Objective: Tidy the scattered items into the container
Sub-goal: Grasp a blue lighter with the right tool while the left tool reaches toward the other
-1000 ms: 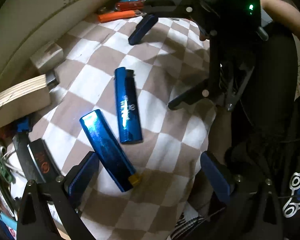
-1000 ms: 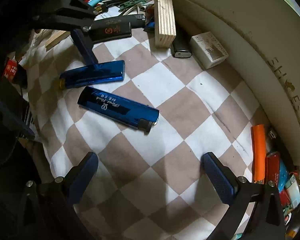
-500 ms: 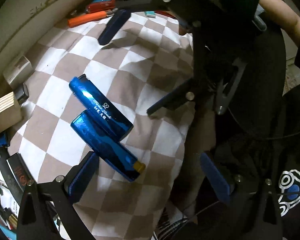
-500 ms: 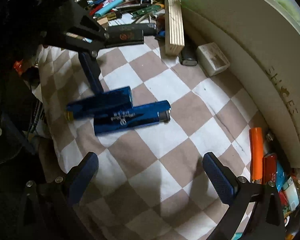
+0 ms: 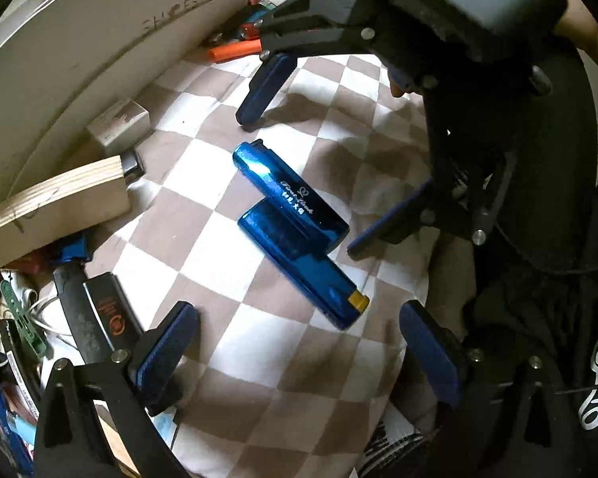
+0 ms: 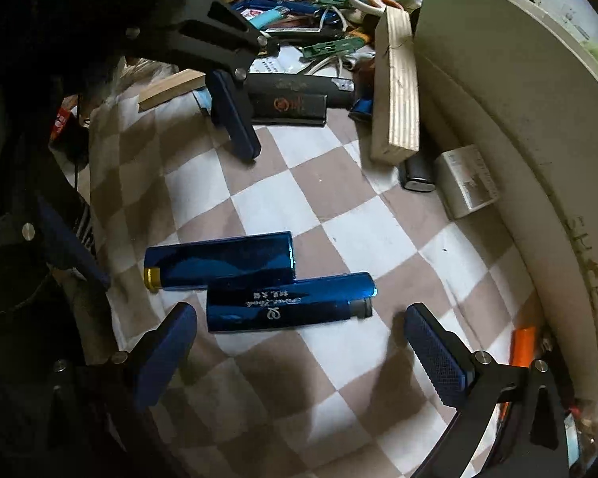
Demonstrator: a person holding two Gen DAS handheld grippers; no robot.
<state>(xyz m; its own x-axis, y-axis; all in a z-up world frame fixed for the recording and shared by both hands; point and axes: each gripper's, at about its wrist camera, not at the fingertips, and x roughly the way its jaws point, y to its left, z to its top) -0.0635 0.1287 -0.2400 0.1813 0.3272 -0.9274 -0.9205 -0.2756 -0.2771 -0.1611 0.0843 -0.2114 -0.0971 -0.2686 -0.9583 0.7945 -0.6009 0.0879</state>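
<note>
Two shiny blue lighters lie side by side and touching on a brown-and-white checked cloth (image 5: 235,342). One bears white script (image 5: 295,199) (image 6: 287,302); the other has a gold end (image 5: 299,267) (image 6: 219,265). My left gripper (image 5: 299,352) stands open just short of the gold-ended lighter, nothing between its fingers. My right gripper (image 6: 299,342) is open too, its fingertips flanking the near side of the script lighter without touching it. Each gripper shows in the other's view, facing in from the far side. A beige shoe box (image 5: 99,28) (image 6: 498,119) stands along the cloth's edge.
A plywood block (image 5: 52,207) (image 6: 394,91), a small grey box (image 5: 117,125) (image 6: 466,183) and a dark lighter (image 6: 418,169) sit against the shoe box. An orange lighter (image 5: 235,49) (image 6: 522,346), black cases (image 5: 95,318) (image 6: 291,103), scissors (image 6: 372,2) and cables crowd the edges.
The two blue lighters have been pushed together and now lie parallel and touching. The right gripper has come closer to the script lighter; the left has drawn back a little.
</note>
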